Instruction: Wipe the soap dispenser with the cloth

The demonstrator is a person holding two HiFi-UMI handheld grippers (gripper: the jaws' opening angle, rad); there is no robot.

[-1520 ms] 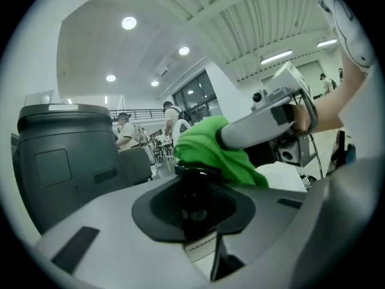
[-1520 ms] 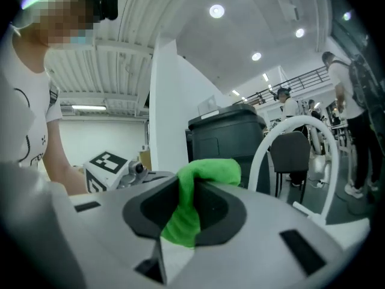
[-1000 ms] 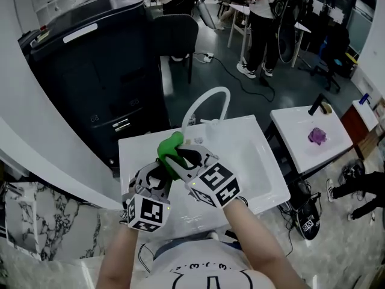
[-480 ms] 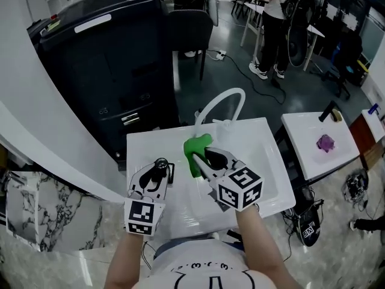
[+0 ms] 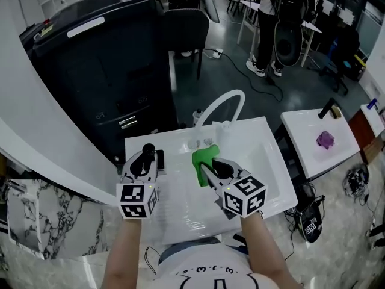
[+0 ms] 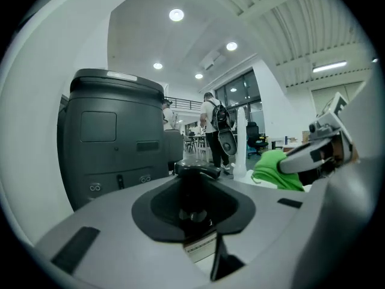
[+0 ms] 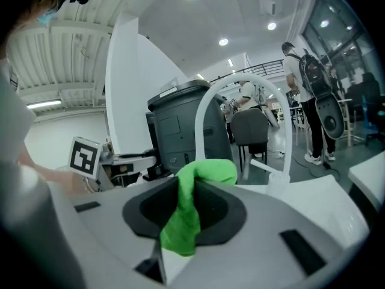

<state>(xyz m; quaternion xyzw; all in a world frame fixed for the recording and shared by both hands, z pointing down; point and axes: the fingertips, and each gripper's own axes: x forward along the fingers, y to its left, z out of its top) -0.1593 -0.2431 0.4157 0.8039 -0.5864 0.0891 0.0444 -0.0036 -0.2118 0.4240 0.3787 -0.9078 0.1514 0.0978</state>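
— Since the cloth (image 5: 204,156) was rubbing the soap dispenser (image 5: 148,152) a second ago, what's changed?
— They've split! The left tongs (image 5: 145,164) have swung the dispenser out to 9 o'clock of the cloth, well apart now, over the sink's (image 5: 180,206) left side.
— Grips?
— Left tongs barely parted, clamped on the black dispenser. Right tongs (image 5: 214,168) pinched tight on the green cloth, which pokes up past the tips.
— Surroundings?
— White tap (image 5: 224,99) arching at 12 o'clock beyond the cloth, dark cabinet (image 5: 102,59) at 11.
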